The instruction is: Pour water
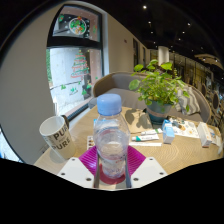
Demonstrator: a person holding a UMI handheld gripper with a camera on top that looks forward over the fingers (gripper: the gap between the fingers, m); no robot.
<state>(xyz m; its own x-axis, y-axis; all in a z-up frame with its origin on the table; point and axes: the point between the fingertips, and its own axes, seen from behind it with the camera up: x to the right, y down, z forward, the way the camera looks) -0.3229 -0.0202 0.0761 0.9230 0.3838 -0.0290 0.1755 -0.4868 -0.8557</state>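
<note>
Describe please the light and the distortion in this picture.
Gripper view: daylight comes from the window; strong fisheye bending curves its frame and the table edge; the water bottle between the fingers looks sharp, the plant beyond slightly softer.

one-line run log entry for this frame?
phase: grasp | tongs: shut on water bottle, cap on | paper cup: upright, left of bottle | potted plant: beyond | pour: not started

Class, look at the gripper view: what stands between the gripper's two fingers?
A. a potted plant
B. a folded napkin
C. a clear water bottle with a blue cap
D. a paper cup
C: the water bottle with its blue cap stands upright between the pink-padded fingers; the paper cup stands off to one side and the potted plant beyond.
</note>
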